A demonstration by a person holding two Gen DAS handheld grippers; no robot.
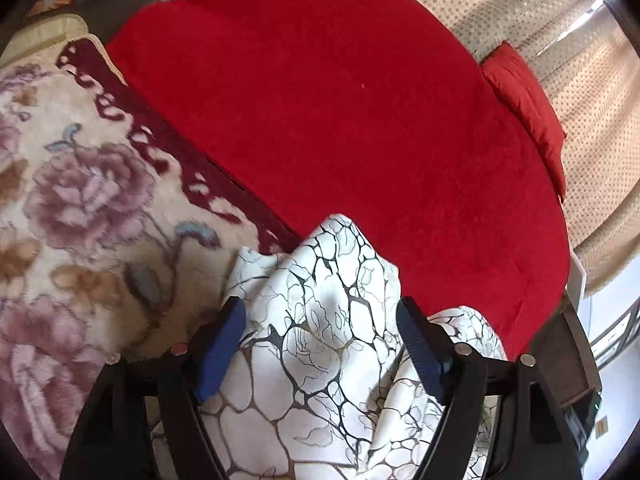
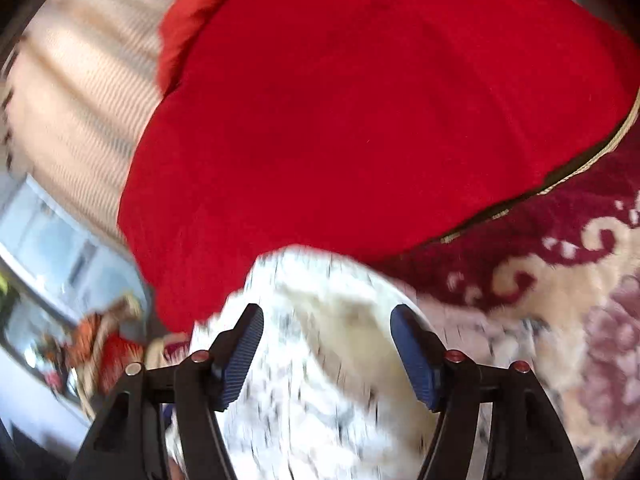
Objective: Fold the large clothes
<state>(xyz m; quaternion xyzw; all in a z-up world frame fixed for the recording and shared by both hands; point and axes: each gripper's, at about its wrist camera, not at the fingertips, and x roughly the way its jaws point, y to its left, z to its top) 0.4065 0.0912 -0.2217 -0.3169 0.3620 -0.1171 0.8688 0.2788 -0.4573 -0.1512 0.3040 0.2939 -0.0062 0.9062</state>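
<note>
A white garment point(image 1: 320, 344) with a black vein-like print lies bunched at the near edge of a red cover point(image 1: 340, 100). My left gripper point(image 1: 320, 306) is open, its blue pads point(image 1: 220, 352) standing wide on either side of the bunched cloth without squeezing it. In the right wrist view the same garment point(image 2: 320, 360) is blurred. My right gripper point(image 2: 327, 312) is open too, with the cloth heaped between its blue pads point(image 2: 418, 360) and the jaws spread apart.
A cream blanket with mauve flowers and a maroon border point(image 1: 80, 200) point(image 2: 580, 300) lies beside the red cover point(image 2: 360, 100). A red pillow point(image 1: 528, 108) leans on a dotted beige surface point(image 1: 600, 128). A dark box-like object point(image 1: 572, 360) sits at the right edge.
</note>
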